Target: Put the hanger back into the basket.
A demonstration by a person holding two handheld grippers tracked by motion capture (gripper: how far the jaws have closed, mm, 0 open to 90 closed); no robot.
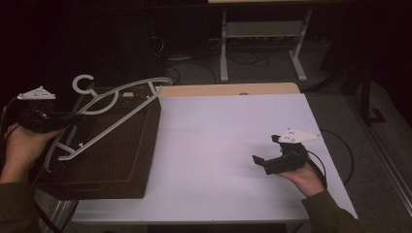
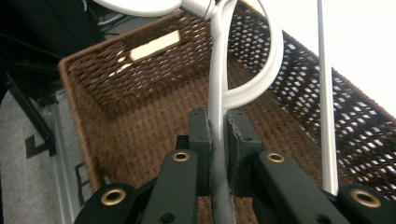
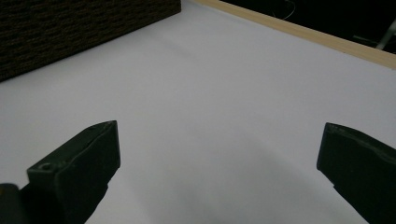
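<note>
Left gripper (image 2: 218, 140) jaws clenched on white hanger (image 2: 217, 84) above wicker basket (image 2: 140, 121), right gripper (image 3: 219, 154) jaws released.

— Where am I working?
— A dim lab or workroom, by the look of it: my white-topped table (image 1: 233, 145), loose cables (image 1: 194, 68) on grey carpet, a bare metal desk frame (image 1: 262, 43) behind.

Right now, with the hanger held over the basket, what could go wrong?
1. The left gripper pinches only one thin bar of the white hanger, so the hanger may swing or slip.
2. The hanger spans the wicker basket and reaches past its rim, so it could catch there when lowered.
3. The right gripper is open and far away, giving no support.
</note>
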